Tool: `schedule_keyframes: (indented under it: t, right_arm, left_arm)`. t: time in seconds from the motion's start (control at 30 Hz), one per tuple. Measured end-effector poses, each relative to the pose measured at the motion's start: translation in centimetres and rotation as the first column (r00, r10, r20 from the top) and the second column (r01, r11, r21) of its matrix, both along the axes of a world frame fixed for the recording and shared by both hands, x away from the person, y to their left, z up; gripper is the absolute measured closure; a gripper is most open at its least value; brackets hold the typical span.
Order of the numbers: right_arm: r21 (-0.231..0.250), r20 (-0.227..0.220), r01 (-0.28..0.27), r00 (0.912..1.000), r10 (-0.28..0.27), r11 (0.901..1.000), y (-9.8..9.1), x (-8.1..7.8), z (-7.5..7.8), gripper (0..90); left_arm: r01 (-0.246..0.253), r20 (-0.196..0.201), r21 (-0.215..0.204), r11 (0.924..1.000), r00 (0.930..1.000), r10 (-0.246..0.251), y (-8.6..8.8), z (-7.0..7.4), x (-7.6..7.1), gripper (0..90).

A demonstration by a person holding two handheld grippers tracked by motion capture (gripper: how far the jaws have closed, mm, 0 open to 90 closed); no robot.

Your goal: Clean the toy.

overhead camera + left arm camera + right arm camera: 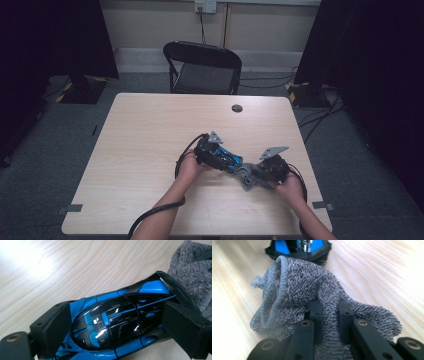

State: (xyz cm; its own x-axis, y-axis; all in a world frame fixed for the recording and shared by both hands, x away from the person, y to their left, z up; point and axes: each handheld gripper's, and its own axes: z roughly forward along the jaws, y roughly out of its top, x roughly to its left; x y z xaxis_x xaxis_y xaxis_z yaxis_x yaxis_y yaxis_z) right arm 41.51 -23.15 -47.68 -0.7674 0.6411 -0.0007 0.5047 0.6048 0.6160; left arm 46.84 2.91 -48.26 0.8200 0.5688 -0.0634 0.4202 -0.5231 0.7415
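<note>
Near the table's (150,120) front edge, the left gripper (115,322) clamps the blue-and-black toy car (112,322) by its flanks; that glossy, rigid shell looks slippery and light. The right gripper (329,312) pinches a soft, limp grey cloth (294,290), bunched against the car's end.

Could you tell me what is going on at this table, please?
A person is cleaning a blue and black toy car with a grey cloth, one tool in each hand. The left tool grips the car across its body, one pad on each side, holding it on the wooden table. The right tool is shut on a fold of the cloth, whose bunched end sits against one end of the car. An empty black chair stands beyond the table's far edge.
</note>
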Motion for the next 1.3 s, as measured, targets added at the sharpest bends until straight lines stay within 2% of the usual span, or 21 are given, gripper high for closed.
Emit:
schedule_keyframes:
  t: [0.63,1.0,1.13,1.3]
  right_arm:
    - [-0.020,0.012,0.088,0.9960,-0.088,0.9959,-1.0,1.7,0.1,78.4]
    - [-0.033,0.018,0.115,0.9933,-0.115,0.9928,-0.8,2.6,0.2,78.4]
    - [-0.039,0.027,0.144,0.9894,-0.143,0.9889,-0.9,2.8,0.3,78.4]
    - [-0.036,0.053,0.212,0.9763,-0.210,0.9766,-1.4,3.0,0.7,78.2]
  left_arm:
    - [0.001,-0.001,0.002,1.0000,1.0000,-0.001,0.0,0.0,0.0,9.2]
    - [0.001,-0.001,0.003,1.0000,1.0000,-0.001,-0.1,0.0,0.0,9.2]
    - [0.000,0.000,0.000,1.0000,1.0000,0.000,-0.1,0.0,0.0,9.2]
    - [0.002,0.001,0.000,1.0000,1.0000,-0.002,0.0,0.0,0.0,9.2]
